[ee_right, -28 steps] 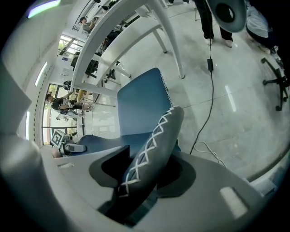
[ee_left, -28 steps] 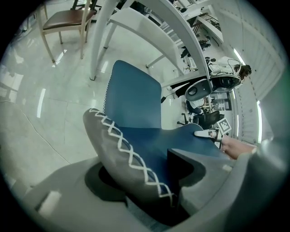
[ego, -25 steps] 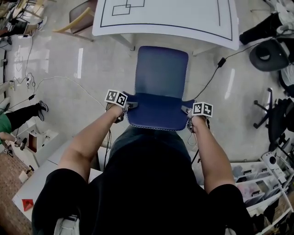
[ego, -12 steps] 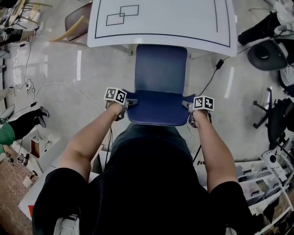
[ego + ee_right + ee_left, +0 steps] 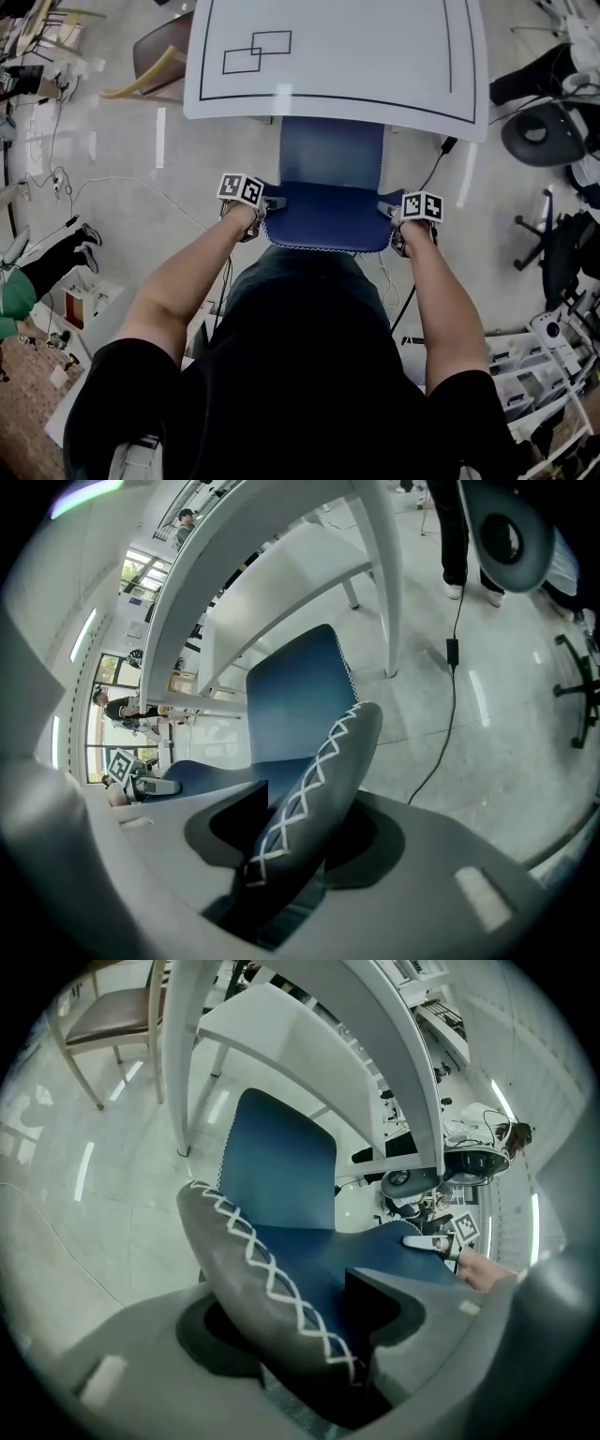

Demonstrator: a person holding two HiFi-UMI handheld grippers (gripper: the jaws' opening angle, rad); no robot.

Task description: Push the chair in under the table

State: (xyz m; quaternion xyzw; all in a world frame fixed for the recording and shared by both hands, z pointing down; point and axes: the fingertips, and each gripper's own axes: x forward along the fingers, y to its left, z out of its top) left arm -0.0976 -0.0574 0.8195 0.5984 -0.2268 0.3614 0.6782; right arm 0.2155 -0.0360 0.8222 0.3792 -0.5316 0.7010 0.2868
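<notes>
clamping the backrest (image 5: 326, 217): left gripper (image 5: 270, 202) grips its left edge, right gripper (image 5: 385, 207) its right edge, stitched rim pinched between each pair of jaws. chair (image 5: 331, 155) has slid forward since a second ago. seat front is now hidden under the table (image 5: 337, 66), earlier fully clear. push looks partway done, backrest still short of the table edge.

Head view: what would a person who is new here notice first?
A blue chair stands in the middle of the picture, its front part already under the white table at the top. The left gripper and the right gripper each clamp one side edge of the chair's back, just in front of the person.
</notes>
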